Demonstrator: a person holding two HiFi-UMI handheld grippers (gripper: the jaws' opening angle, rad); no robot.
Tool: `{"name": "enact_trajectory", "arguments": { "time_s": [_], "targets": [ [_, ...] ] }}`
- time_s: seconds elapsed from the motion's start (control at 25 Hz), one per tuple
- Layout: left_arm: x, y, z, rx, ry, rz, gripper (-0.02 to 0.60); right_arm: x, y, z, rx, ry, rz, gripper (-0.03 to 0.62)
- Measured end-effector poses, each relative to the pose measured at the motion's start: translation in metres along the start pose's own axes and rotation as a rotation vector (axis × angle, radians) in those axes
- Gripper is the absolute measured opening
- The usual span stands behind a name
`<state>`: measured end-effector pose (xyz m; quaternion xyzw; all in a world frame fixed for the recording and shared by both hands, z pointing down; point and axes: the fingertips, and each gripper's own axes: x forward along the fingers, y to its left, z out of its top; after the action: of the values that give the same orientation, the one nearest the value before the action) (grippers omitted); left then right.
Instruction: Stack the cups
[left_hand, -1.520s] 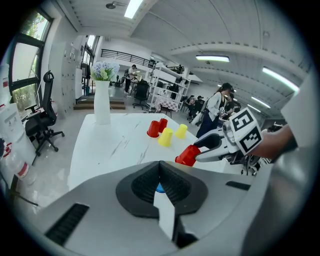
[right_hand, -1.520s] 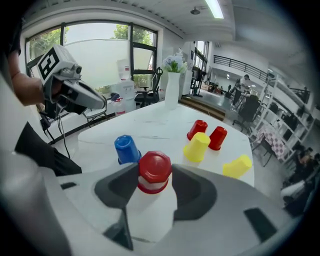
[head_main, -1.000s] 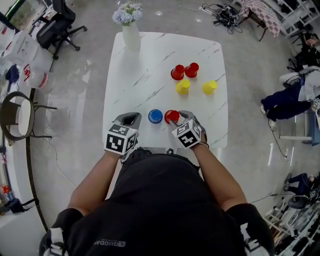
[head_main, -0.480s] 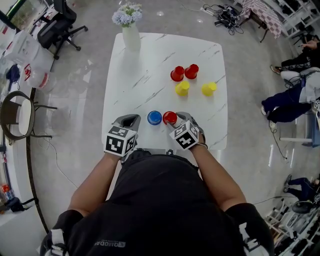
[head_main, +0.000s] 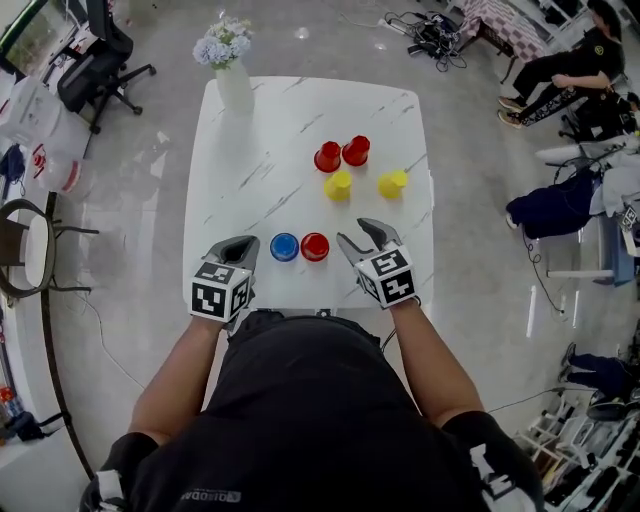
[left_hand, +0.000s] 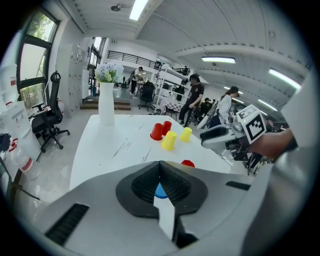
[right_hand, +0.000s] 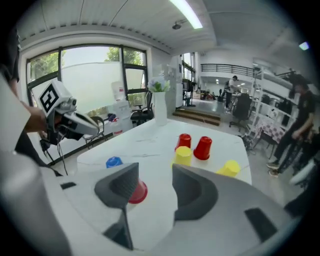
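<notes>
White marble counter (head_main: 270, 150): flower vase (head_main: 235, 88) at far left corner, two red cups (head_main: 328, 157), two yellow cups (head_main: 338, 185), blue cup (head_main: 285, 246) beside a lone red cup (head_main: 315, 246).

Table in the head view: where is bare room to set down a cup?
Bare: the left half, between the vase and the blue cup, and the far right corner behind the red cups. Crowded: the red and yellow cups at right, and the near edge.
</notes>
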<state>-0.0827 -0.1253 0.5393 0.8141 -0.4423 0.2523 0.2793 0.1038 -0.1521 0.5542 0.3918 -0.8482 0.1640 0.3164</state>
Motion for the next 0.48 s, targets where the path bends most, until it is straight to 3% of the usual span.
{"name": "enact_trajectory", "arguments": {
  "time_s": [0.32,0.48],
  "targets": [
    [0.005,-0.007,0.008,-0.011,-0.014,0.029,0.004,-0.008,-0.12,-0.014,0.108,-0.016,-0.223,0.209],
    [0.003,-0.008,0.006,-0.028,-0.011,0.056,0.003,0.001,-0.168,-0.022,0.112,0.018,-0.29,0.209]
  ]
}}
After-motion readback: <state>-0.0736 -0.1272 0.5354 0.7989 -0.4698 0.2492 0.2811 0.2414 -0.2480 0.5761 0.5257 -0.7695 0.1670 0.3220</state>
